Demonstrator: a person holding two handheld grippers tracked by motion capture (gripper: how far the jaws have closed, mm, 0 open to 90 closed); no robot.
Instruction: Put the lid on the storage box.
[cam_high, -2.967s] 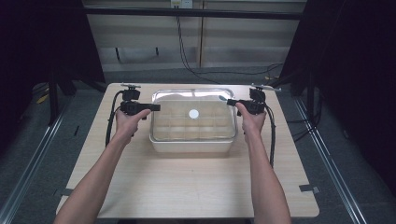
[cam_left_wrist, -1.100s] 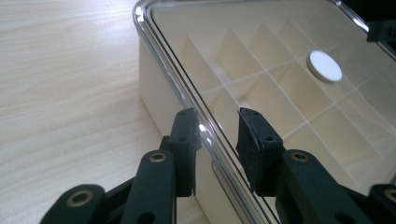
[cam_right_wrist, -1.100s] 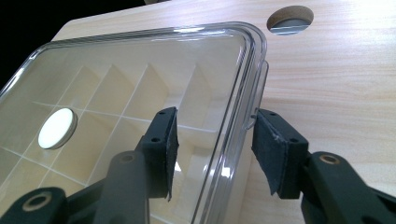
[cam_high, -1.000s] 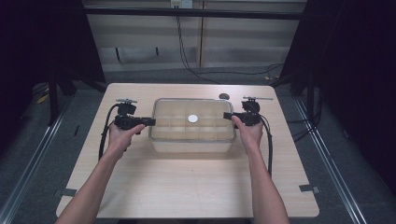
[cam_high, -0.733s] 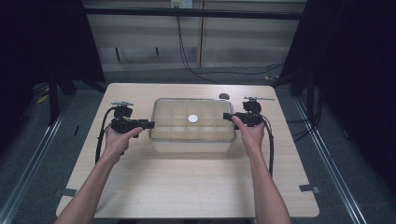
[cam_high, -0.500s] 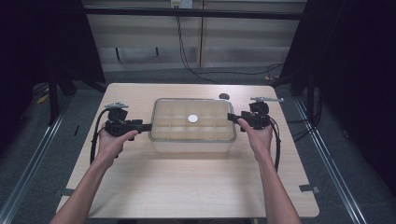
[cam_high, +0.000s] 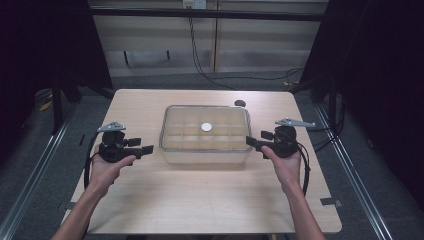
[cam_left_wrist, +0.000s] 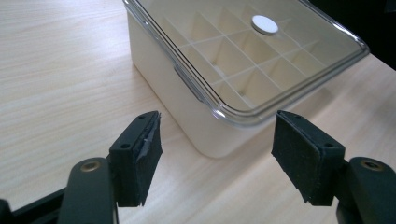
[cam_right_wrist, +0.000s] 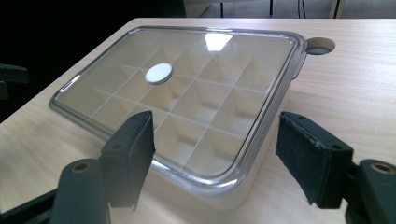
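A cream box (cam_high: 205, 145) with a clear lid (cam_left_wrist: 261, 56) and a grid of compartments stands on the middle of the wooden table (cam_high: 200, 200). A white round disc (cam_high: 206, 127) sits on the lid. My left gripper (cam_high: 148, 149) hovers a short way off the box's left end, apart from it. My right gripper (cam_high: 250, 141) is just off the box's right end. In the left gripper view (cam_left_wrist: 218, 128) and the right gripper view (cam_right_wrist: 217, 123) the jaws stand wide. Both pairs of jaws have just been opening, with nothing between them.
A round dark hole (cam_high: 240, 103) lies in the tabletop behind the box's right corner. Cables trail from both grippers along the forearms. Bare table stretches in front of the box and to both sides. Dark floor rails (cam_high: 350, 170) flank the table.
The box came down from a raised position onto the table. Both grippers then opened, let go of its ends and drew outward and back toward the person.
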